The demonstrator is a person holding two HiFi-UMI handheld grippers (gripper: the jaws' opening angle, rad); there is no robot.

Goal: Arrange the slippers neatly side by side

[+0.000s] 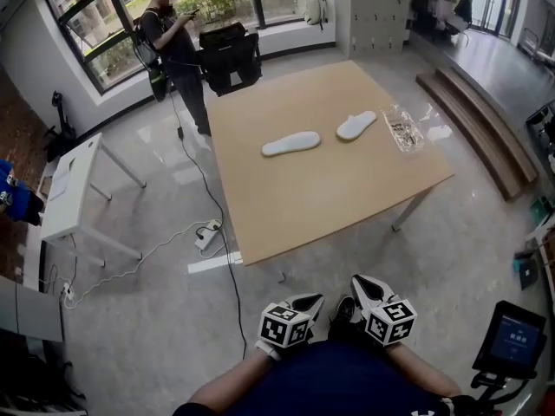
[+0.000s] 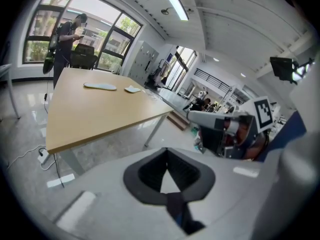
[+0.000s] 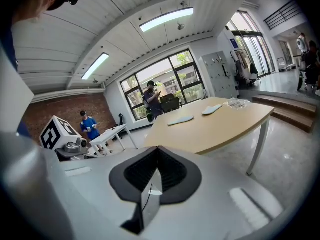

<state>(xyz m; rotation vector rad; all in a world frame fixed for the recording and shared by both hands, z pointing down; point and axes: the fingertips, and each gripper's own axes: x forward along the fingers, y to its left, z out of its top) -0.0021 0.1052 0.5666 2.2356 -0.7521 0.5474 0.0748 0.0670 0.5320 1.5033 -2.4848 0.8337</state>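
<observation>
The left claw (image 1: 305, 304) and right claw (image 1: 362, 286), both closed on nothing, sit well short of the tabletop (image 1: 321, 202), where one white slipper (image 1: 291, 143) and the other slipper (image 1: 356, 126) lie apart.

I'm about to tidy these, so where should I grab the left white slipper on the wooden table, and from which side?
Probably pinch the white flat slipper across its narrow middle, coming from above on the near side of the light wooden table. It lies flat, lengthwise across your view, apart from the other white slipper, so both long edges are free.
</observation>
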